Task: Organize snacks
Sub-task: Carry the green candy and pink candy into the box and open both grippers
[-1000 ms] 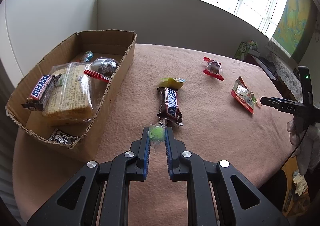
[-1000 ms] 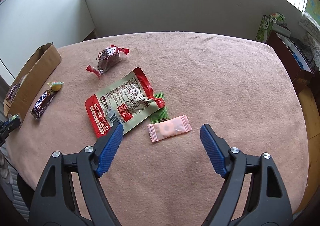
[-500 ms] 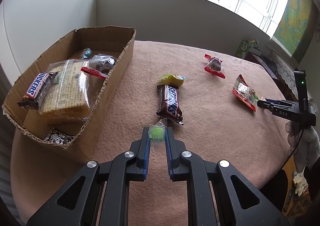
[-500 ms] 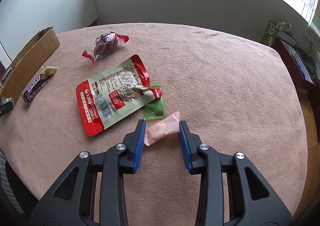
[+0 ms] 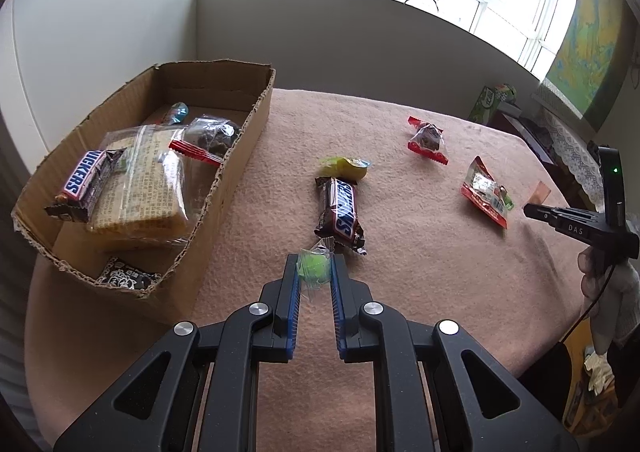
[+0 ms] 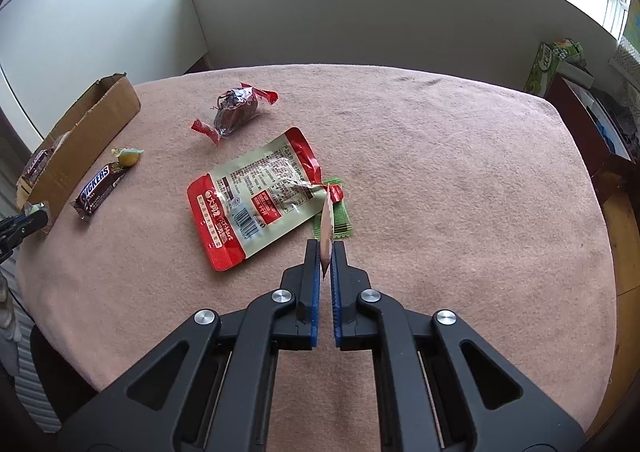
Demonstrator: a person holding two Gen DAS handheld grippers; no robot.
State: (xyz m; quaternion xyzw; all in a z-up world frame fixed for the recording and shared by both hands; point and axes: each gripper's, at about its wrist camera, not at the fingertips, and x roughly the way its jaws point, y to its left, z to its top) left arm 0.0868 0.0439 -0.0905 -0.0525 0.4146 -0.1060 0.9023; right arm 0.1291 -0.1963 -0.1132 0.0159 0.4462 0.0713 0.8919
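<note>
My left gripper (image 5: 314,266) is shut on a green candy (image 5: 314,267) in clear wrap, above the table to the right of the cardboard box (image 5: 224,172). My right gripper (image 6: 326,250) is shut on a pink candy packet (image 6: 326,226), held edge-on above the table; it also shows in the left wrist view (image 5: 540,194). On the table lie a Snickers bar (image 5: 340,210), a yellow candy (image 5: 344,167), a dark red-wrapped snack (image 5: 428,138), a red pouch (image 6: 256,198) and a green packet (image 6: 340,216).
The box holds a Snickers bar (image 5: 86,182), a wafer pack (image 5: 140,188), a dark snack (image 5: 212,136) and small sweets. A pink cloth (image 6: 440,172) covers the round table. A green carton (image 6: 554,62) and shelf stand at the far right.
My right gripper closed on the pink candy packet and lifted it off the table, turning it edge-on. My left gripper kept the green candy and shifted slightly.
</note>
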